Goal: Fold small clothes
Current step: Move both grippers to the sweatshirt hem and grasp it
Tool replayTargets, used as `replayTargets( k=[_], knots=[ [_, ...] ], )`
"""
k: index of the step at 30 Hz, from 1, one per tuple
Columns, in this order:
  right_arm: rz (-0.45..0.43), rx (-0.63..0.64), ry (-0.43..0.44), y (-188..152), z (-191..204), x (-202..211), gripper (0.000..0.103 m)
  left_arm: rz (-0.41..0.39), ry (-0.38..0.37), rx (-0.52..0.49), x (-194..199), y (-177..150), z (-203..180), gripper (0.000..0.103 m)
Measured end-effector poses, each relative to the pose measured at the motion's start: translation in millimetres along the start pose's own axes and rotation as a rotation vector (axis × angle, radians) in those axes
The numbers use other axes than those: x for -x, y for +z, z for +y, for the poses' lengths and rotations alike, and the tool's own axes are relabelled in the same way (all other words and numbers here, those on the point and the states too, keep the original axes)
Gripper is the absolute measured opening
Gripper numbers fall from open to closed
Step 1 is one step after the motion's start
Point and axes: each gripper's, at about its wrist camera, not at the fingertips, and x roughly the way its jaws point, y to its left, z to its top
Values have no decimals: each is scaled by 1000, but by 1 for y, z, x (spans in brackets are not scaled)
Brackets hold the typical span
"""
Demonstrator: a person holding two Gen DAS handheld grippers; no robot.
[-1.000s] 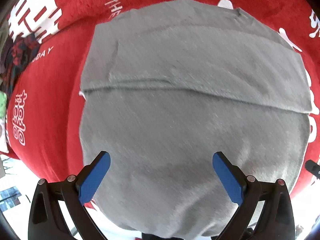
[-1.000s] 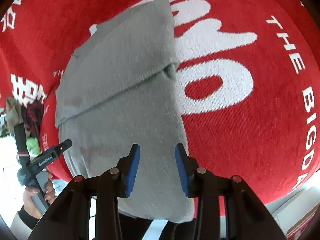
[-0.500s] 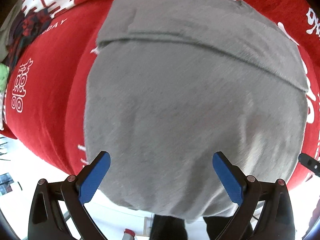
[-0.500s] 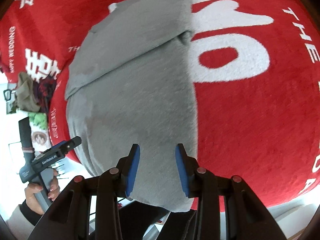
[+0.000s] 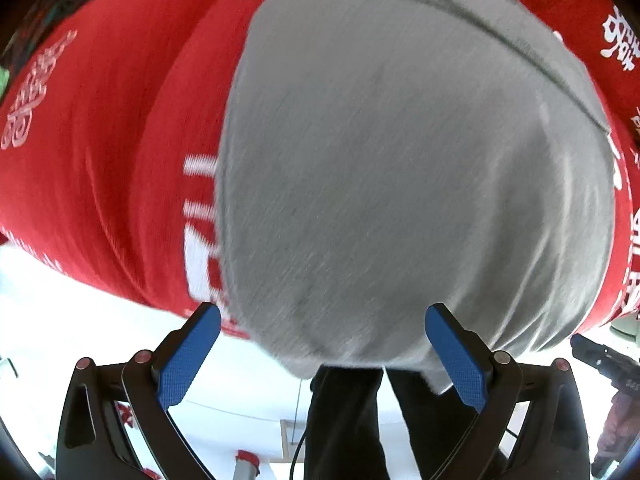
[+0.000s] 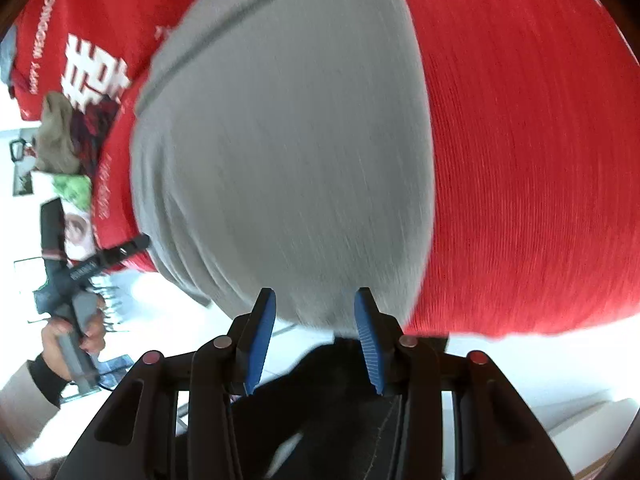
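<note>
A grey garment [image 5: 400,168] lies flat on the red printed cloth [image 5: 100,152], folded once with a fold edge at the far end; its near hem hangs over the table's front edge. It also shows in the right wrist view [image 6: 288,152]. My left gripper [image 5: 320,344] is wide open and empty, its blue pads either side of the near hem. My right gripper [image 6: 316,332] is open and empty, its pads either side of the hem's right corner. The left gripper also shows, hand-held, in the right wrist view [image 6: 100,260].
The red cloth [image 6: 540,160] with white lettering covers the table. A pile of other clothes [image 6: 68,136] lies at the far left. The person's dark trousers [image 5: 360,420] and white floor are below the table edge.
Both grippers have pulled back toward the near table edge, so the garment's near hem now sits between the pads. Both stayed open and empty.
</note>
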Motion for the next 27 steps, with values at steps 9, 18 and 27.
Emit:
replayTargets(
  k=[9,18,27],
  knots=[
    [20,18,-88,-30,-17,-43,44,71,-108,31,-44,-30,4,102],
    [-53,84,-57,-35,-20,-66,47,53,-181,16,-56,-36,4,102],
    [-81,-103,146,-37,-28,-43,11,58,-376,-3,-32,-37,5,13]
  ],
)
